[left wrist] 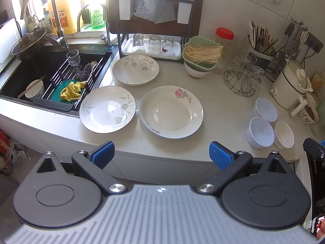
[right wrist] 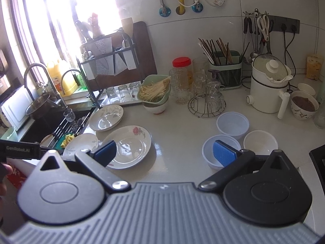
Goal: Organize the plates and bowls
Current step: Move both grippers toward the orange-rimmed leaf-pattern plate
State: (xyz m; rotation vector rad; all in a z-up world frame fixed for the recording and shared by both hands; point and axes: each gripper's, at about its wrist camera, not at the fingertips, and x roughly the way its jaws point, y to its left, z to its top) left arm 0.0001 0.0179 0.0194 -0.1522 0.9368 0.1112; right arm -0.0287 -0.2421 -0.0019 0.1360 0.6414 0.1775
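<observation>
- Plates: three lie apart on the bench [left wrist: 219, 93], none stacked. The rose plate [left wrist: 171, 111] sits at centre of the left wrist view, straight ahead of the left claw [left wrist: 161, 154]; the leaf plate [left wrist: 107, 108] is just to its left beside the sink [left wrist: 24, 77], and the far leaf plate [left wrist: 135, 69] lies above them near the rack [left wrist: 154, 26].
- Bowls: two clear plastic bowls [left wrist: 261, 132] and a small white bowl [left wrist: 284, 134] cluster at lower right of that view, well apart from the plates.
- Claws: the left claw is spread wide and holds nothing, short of the bench edge. The right claw [right wrist: 165, 152] is likewise spread and bare; in its view the near plastic bowl [right wrist: 213, 154] lies behind its right finger, the rose plate [right wrist: 130, 147] behind its left.
- Nearness: I judge the left claw better placed for the plates, the right for the bowls. The round rims give no long axis, so any near edge would serve for a pinch.
- Writing: "GenRobot.AI" shows on the black bar [right wrist: 18, 148] at the left edge of the right wrist view. Labels on the yellow jug [left wrist: 63, 16] and green bottle [left wrist: 97, 15] are too blurred to read.
</observation>
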